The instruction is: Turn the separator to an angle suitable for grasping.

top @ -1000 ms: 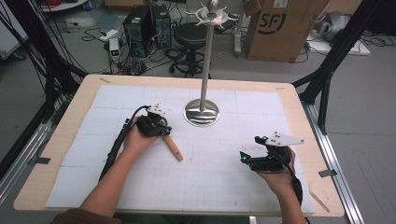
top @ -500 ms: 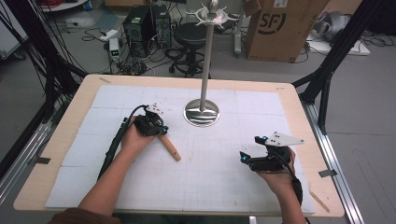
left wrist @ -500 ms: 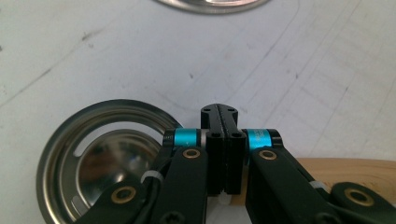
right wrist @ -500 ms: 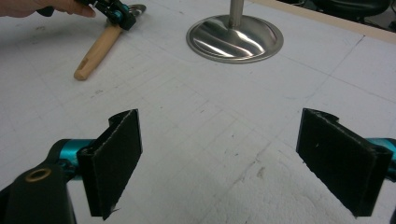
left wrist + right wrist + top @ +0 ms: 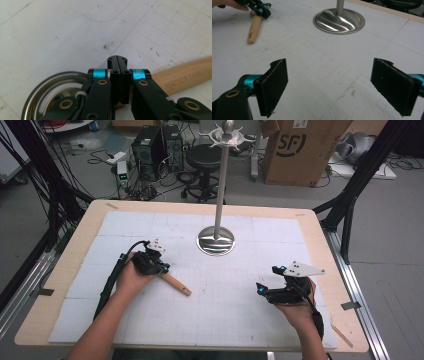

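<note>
Apparently the left gripper point(image 5: 159, 268) had its jaws closed on the wooden-handled kitchen tool point(image 5: 175, 283), while the right gripper point(image 5: 337, 85) rested open over the tabletop point(image 5: 240, 320).

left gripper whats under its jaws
Under the shut left hand-held gripper lies a kitchen tool: its wooden handle runs out one side, a round metal head the other. The part between is covered.

Your grippers: left gripper point(image 5: 159, 265) and right gripper point(image 5: 264, 289), black, teal collars, brass screws.
Your cables: black.
Your forearms: unsleeved.
</note>
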Available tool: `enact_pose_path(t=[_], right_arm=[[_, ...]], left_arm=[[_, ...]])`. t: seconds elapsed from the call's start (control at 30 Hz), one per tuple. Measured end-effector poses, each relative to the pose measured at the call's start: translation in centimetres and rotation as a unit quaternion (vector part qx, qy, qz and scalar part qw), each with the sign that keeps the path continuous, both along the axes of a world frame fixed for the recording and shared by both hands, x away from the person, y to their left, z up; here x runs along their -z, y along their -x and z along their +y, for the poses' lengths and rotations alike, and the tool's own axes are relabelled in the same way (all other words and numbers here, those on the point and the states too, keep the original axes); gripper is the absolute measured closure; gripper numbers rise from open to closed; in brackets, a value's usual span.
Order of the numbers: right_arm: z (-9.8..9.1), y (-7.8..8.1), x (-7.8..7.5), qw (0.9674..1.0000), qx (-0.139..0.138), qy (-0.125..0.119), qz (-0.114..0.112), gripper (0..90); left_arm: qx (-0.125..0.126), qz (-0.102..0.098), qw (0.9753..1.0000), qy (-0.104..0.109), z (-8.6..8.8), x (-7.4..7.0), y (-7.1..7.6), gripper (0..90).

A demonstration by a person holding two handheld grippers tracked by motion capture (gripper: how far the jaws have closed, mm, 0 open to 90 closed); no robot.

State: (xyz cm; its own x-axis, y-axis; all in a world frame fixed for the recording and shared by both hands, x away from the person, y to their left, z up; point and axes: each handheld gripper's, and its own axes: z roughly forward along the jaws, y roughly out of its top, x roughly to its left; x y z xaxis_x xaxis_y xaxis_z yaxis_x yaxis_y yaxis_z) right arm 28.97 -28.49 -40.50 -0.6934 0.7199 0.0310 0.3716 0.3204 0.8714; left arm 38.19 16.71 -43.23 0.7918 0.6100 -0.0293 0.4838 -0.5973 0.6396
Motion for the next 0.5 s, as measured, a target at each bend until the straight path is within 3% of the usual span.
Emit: enact_pose_path(t=[0.5], right_arm=[[0.1,-0.1,0.0,1.0,-0.001,0.0,0.0,13.0]], left_arm=[[0.012,0.01,0.9998,0.015,1.0,0.1,3.4,89.7]])
